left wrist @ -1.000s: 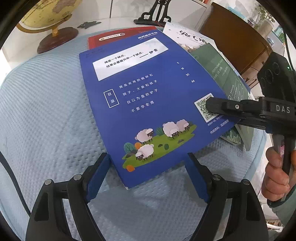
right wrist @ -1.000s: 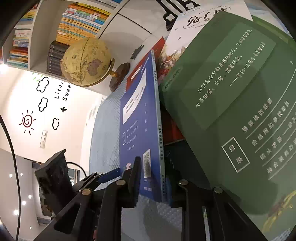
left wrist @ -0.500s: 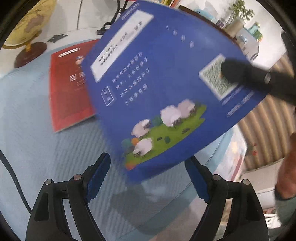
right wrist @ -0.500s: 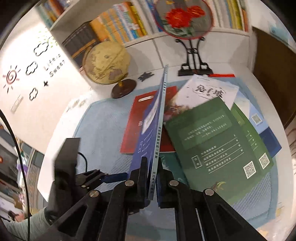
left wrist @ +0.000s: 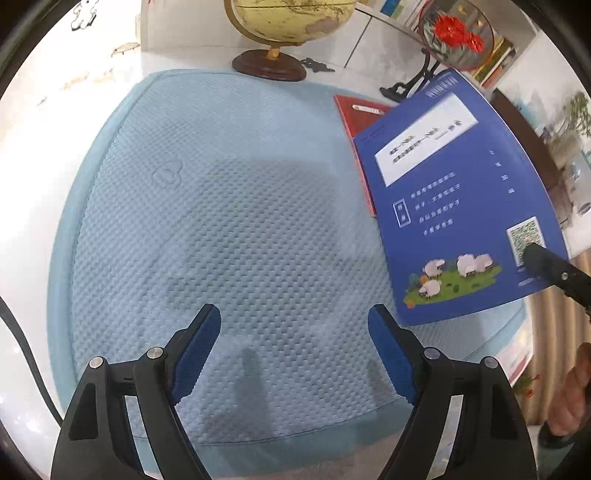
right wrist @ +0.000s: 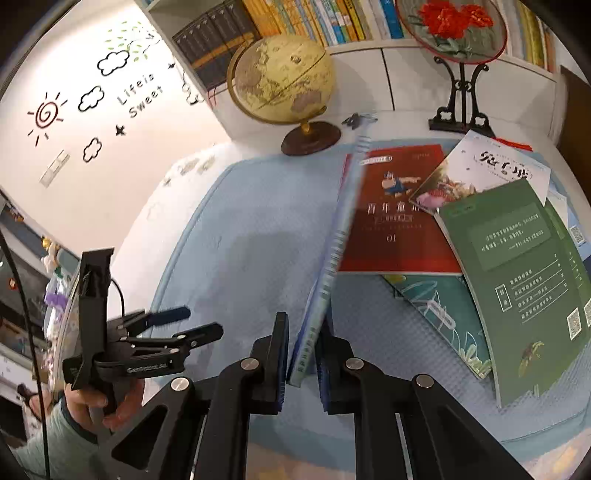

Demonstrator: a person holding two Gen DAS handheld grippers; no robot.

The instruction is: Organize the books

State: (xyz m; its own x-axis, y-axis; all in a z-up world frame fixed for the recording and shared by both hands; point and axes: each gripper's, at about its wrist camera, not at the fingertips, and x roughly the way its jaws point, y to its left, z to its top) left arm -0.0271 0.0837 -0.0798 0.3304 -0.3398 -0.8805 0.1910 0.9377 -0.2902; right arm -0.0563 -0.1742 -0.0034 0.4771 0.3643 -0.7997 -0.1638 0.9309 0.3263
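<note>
1. The worktop (right wrist: 399, 125), white, carries everything ahead of both claws; at its far edge, well beyond the claws, stand a globe (right wrist: 282, 79) and a round red-flower screen on a black stand (right wrist: 456, 33).
2. A pale blue quilted mat (left wrist: 229, 236) covers most of the worktop. The stretch directly under and ahead of the left claw (left wrist: 294, 350) is bare, so I judge it the likely stacking spot.
3. The scattered pile lies to the right of the right claw (right wrist: 301, 354): a green book (right wrist: 517, 266) on top, a red book (right wrist: 399, 206) flat beyond it, a white-covered book (right wrist: 495, 170) at the far side and a teal book (right wrist: 432, 299) partly under the green one. More may lie beneath; the overlap hides it.
4. The blue book (left wrist: 454, 206) is off the mat, held by its near corner and standing edge-on in the right wrist view, between the pile and the bare stretch.
5. The right claw is clenched on the blue book.
6. The left claw is released, jaws wide, nothing between them, just left of the blue book.
7. Progress: early. No tidy stack shows yet; one book is in transit and at least four remain loose.
</note>
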